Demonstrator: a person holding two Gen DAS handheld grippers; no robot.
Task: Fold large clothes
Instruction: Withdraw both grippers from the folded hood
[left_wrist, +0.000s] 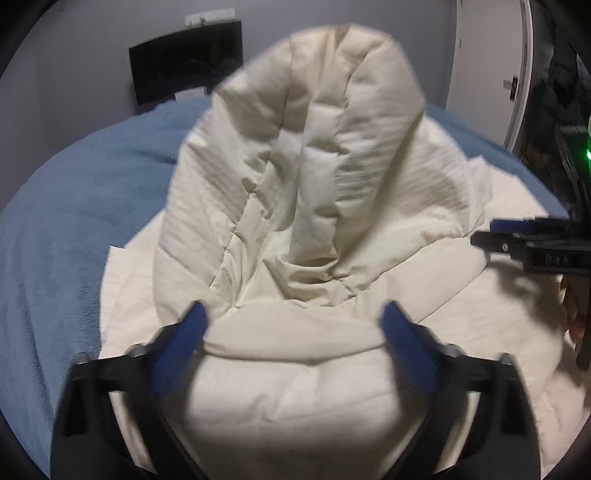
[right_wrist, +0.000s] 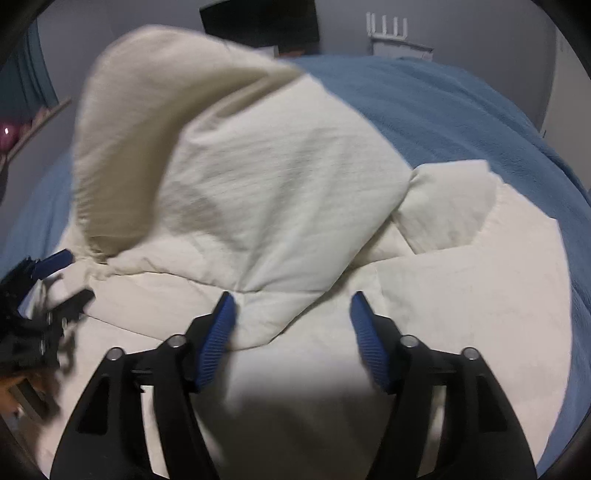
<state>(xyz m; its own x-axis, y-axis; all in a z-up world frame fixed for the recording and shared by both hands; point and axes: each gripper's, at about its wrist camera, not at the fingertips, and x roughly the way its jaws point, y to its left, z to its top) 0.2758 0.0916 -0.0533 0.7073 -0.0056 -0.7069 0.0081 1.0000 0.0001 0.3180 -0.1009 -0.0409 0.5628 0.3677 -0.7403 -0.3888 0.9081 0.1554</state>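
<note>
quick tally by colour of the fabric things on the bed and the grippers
cream quilted puffy garment: 1
blue fleece blanket: 1
black grippers with blue pads, left gripper and right gripper: 2
total: 4

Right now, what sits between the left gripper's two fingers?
Only a fold of the cream quilted comforter, lying under and between the open fingers of the left gripper; the pads are not pressing on it. The left wrist view shows this.
</note>
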